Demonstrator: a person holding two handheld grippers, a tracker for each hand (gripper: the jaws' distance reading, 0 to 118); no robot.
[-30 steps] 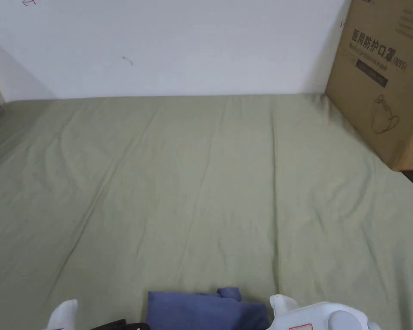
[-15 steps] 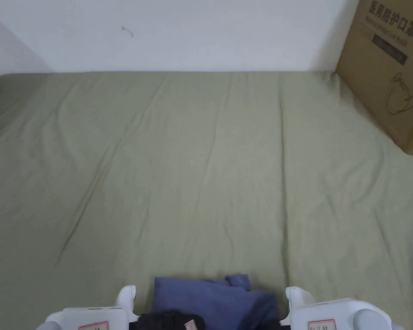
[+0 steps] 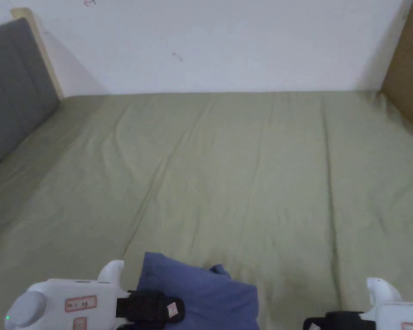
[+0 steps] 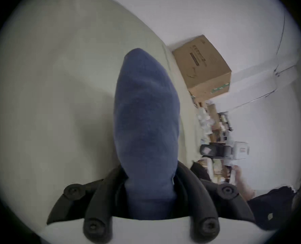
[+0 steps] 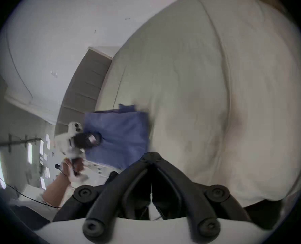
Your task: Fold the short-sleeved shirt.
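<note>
shirt point(image 3: 201, 296), folded small, at the bed's point(image 3: 244, 180) near edge. your left claw point(image 4: 148, 186) grips it; your right claw point(image 5: 150, 161) is closed, empty. lower it flat, then release gently.

Olive-green bed sheet point(image 3: 227, 172), long creases running toward the far wall. Wall point(image 3: 227, 43) plain white, a few small marks. Grey padded headboard point(image 3: 12, 86) at the left with a pale wood edge. Brown cardboard box point(image 4: 202, 66) at the bed's far right corner, against the wall. Light even, soft shadows.
</note>
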